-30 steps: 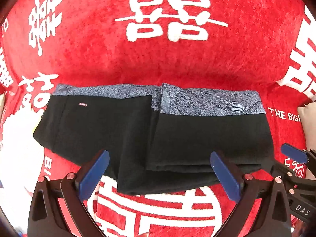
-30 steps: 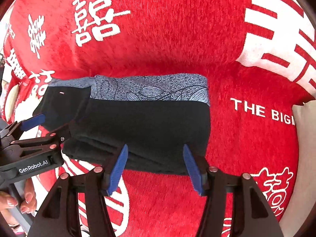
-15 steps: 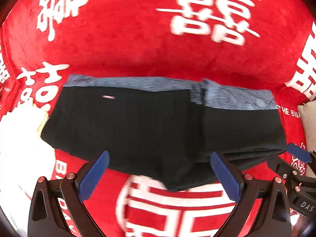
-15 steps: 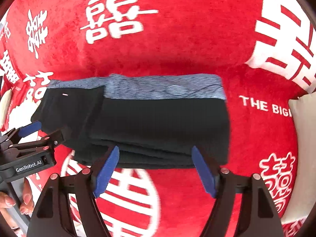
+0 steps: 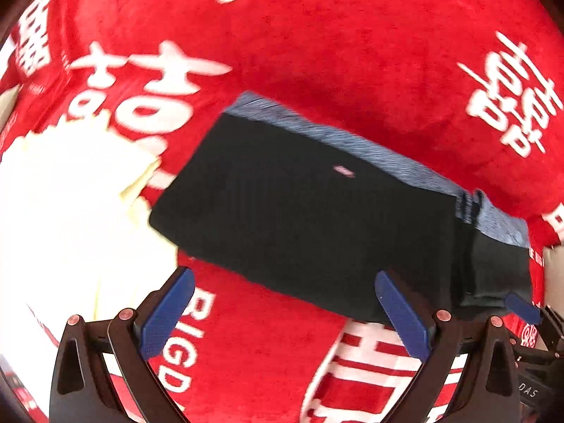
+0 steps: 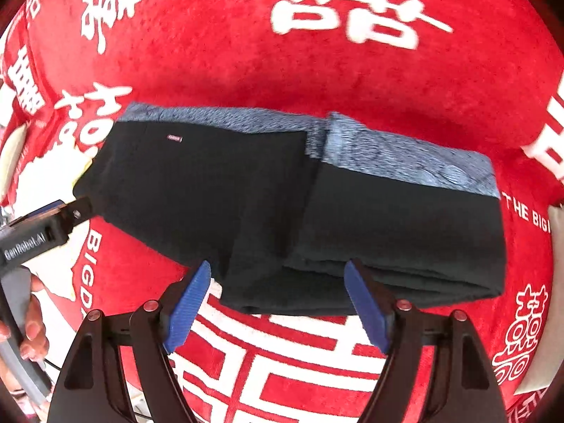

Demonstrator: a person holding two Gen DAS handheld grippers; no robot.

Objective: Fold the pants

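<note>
Black pants (image 5: 299,211) with a blue-grey patterned waistband lie folded flat on the red blanket; they also show in the right wrist view (image 6: 282,208), with one folded part overlapping the other at the right. My left gripper (image 5: 282,313) is open and empty, just in front of the pants' near edge. My right gripper (image 6: 278,303) is open and empty, its blue pads (image 6: 366,306) at the near edge of the folded stack. The left gripper's body (image 6: 38,232) shows at the left of the right wrist view.
The red blanket (image 6: 317,70) with white characters covers the surface. A white and pale yellow cloth (image 5: 63,211) lies left of the pants. A beige cushion edge (image 6: 558,243) sits at the far right.
Both cameras have swung: the left view turned left, so the pants slide right and tilt. The right gripper drew back and left, showing the whole folded pants. Both grippers stay open.
</note>
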